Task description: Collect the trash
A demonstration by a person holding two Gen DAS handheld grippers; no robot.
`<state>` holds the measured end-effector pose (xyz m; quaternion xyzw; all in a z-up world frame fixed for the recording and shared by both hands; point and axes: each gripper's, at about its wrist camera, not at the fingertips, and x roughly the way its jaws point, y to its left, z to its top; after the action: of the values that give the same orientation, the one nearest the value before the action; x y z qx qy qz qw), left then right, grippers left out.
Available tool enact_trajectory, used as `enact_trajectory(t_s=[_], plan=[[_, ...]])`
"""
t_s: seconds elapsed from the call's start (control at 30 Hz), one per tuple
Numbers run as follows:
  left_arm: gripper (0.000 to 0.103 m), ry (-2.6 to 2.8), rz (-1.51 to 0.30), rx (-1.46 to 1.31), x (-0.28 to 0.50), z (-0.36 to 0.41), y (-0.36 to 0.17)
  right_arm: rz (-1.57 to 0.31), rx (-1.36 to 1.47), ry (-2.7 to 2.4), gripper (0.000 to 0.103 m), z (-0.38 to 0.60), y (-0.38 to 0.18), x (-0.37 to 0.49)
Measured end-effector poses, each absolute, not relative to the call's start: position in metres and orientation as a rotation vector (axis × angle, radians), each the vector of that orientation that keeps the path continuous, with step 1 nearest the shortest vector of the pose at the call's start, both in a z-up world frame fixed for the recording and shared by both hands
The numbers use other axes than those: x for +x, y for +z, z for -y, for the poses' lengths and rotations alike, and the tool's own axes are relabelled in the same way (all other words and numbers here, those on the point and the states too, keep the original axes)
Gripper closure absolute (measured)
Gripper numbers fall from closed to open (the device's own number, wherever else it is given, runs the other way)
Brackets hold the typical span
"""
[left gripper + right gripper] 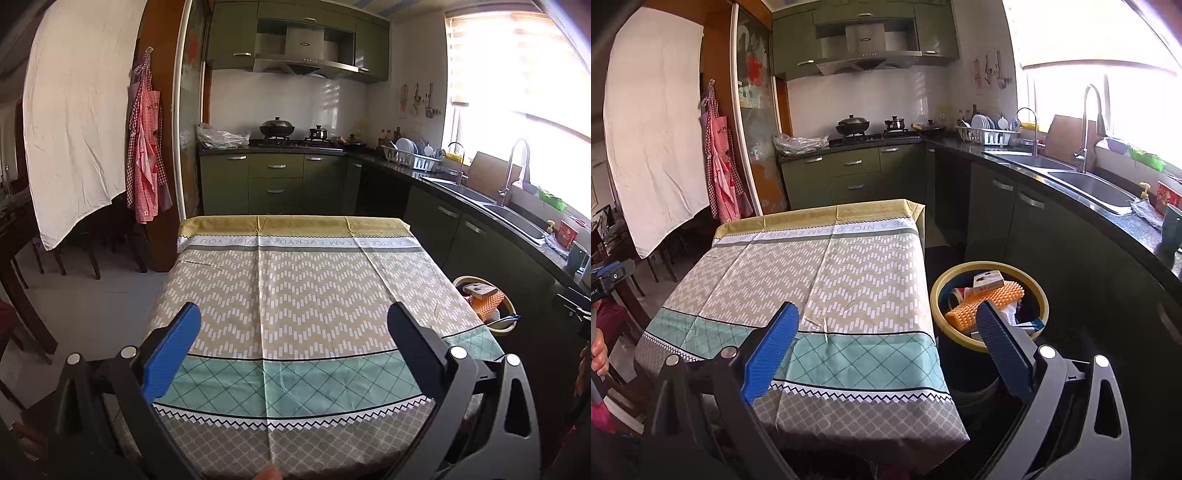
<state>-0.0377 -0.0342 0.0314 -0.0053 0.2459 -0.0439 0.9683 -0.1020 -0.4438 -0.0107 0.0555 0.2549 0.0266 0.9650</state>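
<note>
A round bin with a yellow rim (1043,291) stands on the floor to the right of the table. It holds an orange bumpy mat (999,293), a small cardboard box (988,279) and other scraps. The bin also shows at the table's right edge in the left wrist view (511,306). My left gripper (293,319) is open and empty above the near part of the patterned tablecloth (306,291). My right gripper (886,319) is open and empty above the table's near right corner, its right finger in front of the bin.
The cloth-covered table (827,273) fills the middle. A dark counter with a sink (1086,184), tap and dish rack (986,134) runs along the right. Green cabinets and a stove (291,142) stand at the back. Chairs (85,243) and a hanging white sheet are at the left.
</note>
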Motion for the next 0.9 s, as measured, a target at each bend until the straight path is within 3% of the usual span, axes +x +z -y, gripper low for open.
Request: enact_trajectory(t_s=[0.9], plan=[[0.007,-0.123,-0.447,0.013,-0.069,0.053,0.043,-0.459,0.137,0.052,0.007,0.457,-0.006,-0.137]])
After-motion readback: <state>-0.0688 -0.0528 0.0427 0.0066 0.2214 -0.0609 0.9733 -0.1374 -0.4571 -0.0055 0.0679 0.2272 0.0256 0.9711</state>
